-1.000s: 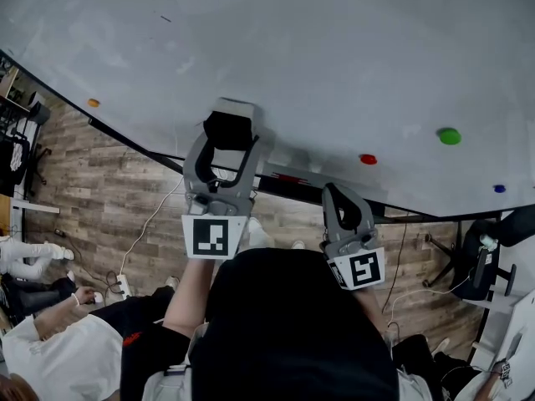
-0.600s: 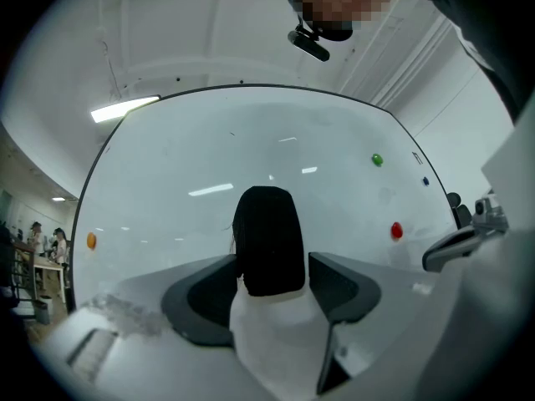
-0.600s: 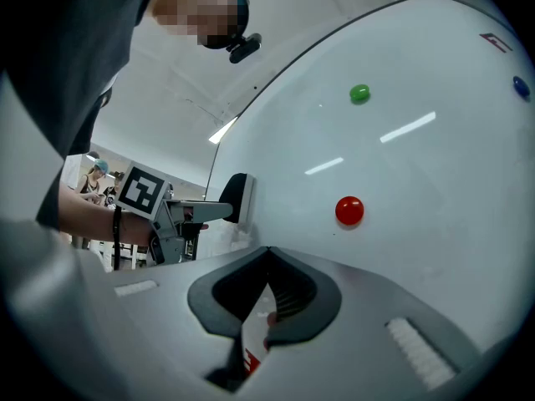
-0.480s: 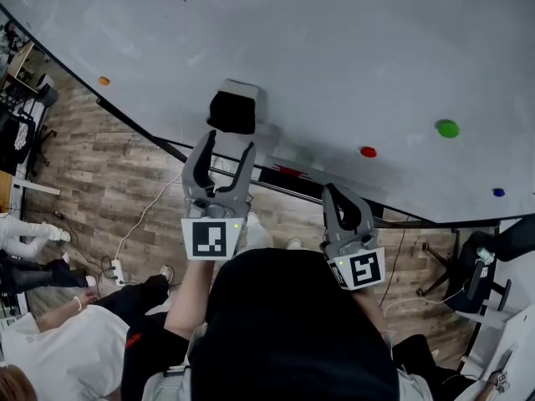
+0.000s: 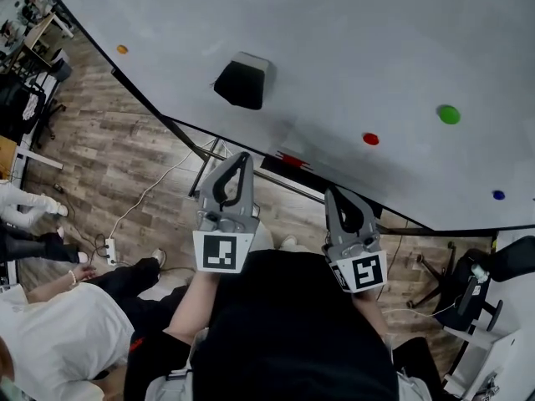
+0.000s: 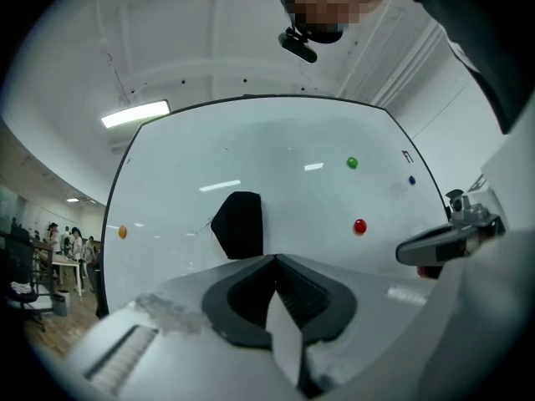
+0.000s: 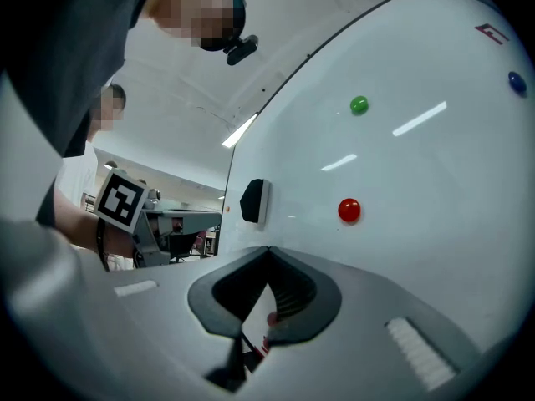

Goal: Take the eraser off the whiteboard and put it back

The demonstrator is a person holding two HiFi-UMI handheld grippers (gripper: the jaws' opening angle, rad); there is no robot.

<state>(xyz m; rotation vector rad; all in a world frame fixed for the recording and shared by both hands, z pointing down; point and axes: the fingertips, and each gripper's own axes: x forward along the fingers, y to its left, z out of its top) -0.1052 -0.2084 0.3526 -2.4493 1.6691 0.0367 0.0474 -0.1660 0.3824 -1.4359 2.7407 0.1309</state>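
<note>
The black eraser sticks to the whiteboard, alone, with nothing touching it. My left gripper sits below it and well clear of the board. Its jaws have just been closing and now stand shut with nothing between them. In the left gripper view the eraser shows beyond the closed left gripper. My right gripper hangs shut and empty further right, near the board's lower edge. The right gripper view has the eraser off to the left, past the closed right gripper.
Round magnets dot the board: green, red, blue, orange. A red marker lies on the tray under the board. People sit at the lower left; an office chair stands at the right.
My left gripper has pulled back and down from the eraser, and its open jaws have shut empty. The eraser stays on the board. The right gripper has barely shifted.
</note>
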